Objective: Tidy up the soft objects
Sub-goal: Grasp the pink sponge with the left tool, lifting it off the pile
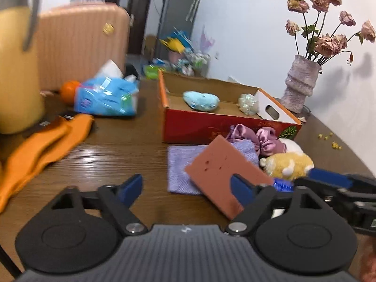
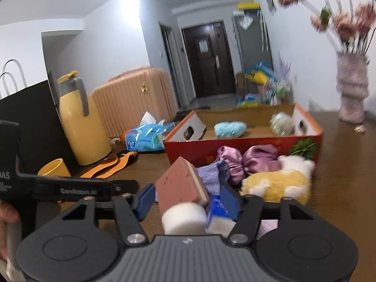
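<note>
Closest up, a stubby white foam roll (image 2: 183,218) sits right between the right tongs (image 2: 188,197), with a pink-brown sponge block (image 2: 181,183) leaning up just past it and a shiny blue packet (image 2: 216,209) jammed against the right-side pad. Honestly can't tell if those tongs are actually squeezing the pile or just straddling it, too blurry.

Left tongs (image 1: 186,183) are spread wide with nothing in them, just hovering over the brown wood-grain worktop (image 1: 117,155); the sponge block is by their right finger.

Just ahead of both tongs are a lilac knit cloth (image 1: 181,162), a purple satin bow (image 2: 249,162) and a yellow-and-white plush toy (image 2: 277,183).

Beyond those is a red cardboard box (image 2: 188,150), which holds a light-blue plush (image 2: 230,128) and a pale shimmery puff (image 2: 280,123).
</note>
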A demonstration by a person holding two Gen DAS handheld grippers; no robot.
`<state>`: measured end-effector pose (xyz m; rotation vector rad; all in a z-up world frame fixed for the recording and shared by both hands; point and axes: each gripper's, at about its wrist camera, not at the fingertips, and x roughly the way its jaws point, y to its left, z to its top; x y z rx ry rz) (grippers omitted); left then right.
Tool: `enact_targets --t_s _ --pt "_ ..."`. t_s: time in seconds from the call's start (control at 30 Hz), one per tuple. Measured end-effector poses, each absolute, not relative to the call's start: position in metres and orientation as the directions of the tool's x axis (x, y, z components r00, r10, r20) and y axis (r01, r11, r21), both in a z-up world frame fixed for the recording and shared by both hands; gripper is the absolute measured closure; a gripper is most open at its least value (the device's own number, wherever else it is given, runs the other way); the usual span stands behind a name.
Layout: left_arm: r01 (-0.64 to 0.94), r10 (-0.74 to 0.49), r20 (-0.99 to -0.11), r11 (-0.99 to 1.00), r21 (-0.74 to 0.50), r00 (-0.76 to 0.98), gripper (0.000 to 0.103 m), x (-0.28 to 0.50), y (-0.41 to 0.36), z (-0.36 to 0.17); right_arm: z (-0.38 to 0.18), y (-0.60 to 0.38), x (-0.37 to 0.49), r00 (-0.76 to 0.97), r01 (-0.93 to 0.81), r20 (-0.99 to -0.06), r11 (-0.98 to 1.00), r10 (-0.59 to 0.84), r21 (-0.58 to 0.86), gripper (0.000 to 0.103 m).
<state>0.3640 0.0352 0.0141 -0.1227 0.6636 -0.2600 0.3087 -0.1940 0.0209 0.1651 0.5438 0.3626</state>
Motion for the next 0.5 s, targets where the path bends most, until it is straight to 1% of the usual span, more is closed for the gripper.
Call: enact_targets --t_s 0.03,0.07,0.13,0.2,0.23,0.27,0.3,0.37,0.43,0.5 --pt "0.208 -0.279 -0.598 0.96 -0.187 0.751 0.032 0.374 0.033 0.012 0.018 -0.193 0.319 0.777 -0.288 -0.491 0.917 0.393 0.276 0.05" --pt "0.224 -0.291 -0.595 0.957 -0.186 0.749 0.032 0.381 0.033 0.01 0.015 -0.193 0.327 0.762 -0.288 -0.502 0.909 0.409 0.302 0.053" --pt "0.233 -0.311 -0.61 0.95 -0.207 0.729 0.035 0.402 0.033 0.006 0.007 -0.191 0.338 0.738 -0.287 -0.519 0.897 0.431 0.336 0.055" --pt "0.223 -0.32 -0.629 0.947 -0.23 0.709 0.039 0.415 0.034 0.0 -0.002 -0.185 0.346 0.722 -0.277 -0.544 0.899 0.428 0.339 0.063" --pt "0.231 -0.34 -0.631 0.94 -0.252 0.697 0.041 0.42 0.035 -0.003 -0.006 -0.184 0.349 0.722 -0.266 -0.553 0.904 0.416 0.334 0.065" --pt "0.237 -0.363 -0.634 0.931 -0.277 0.683 0.043 0.425 0.037 -0.007 -0.009 -0.184 0.352 0.721 -0.252 -0.561 0.908 0.406 0.335 0.07" --pt "0.242 -0.38 -0.626 0.924 -0.297 0.681 0.044 0.428 0.039 -0.01 -0.013 -0.184 0.356 0.717 -0.236 -0.57 0.909 0.402 0.344 0.073" --pt "0.261 -0.413 -0.604 0.909 -0.326 0.682 0.047 0.43 0.041 -0.011 -0.016 -0.187 0.359 0.716 -0.217 -0.574 0.908 0.398 0.358 0.075" --pt "0.29 -0.447 -0.586 0.892 -0.345 0.676 0.048 0.434 0.042 -0.012 -0.019 -0.19 0.363 0.711 -0.203 -0.579 0.905 0.399 0.374 0.075" --pt "0.308 -0.475 -0.575 0.878 -0.368 0.666 0.048 0.441 0.045 -0.014 -0.021 -0.193 0.367 0.702 -0.191 -0.584 0.898 0.408 0.397 0.069"
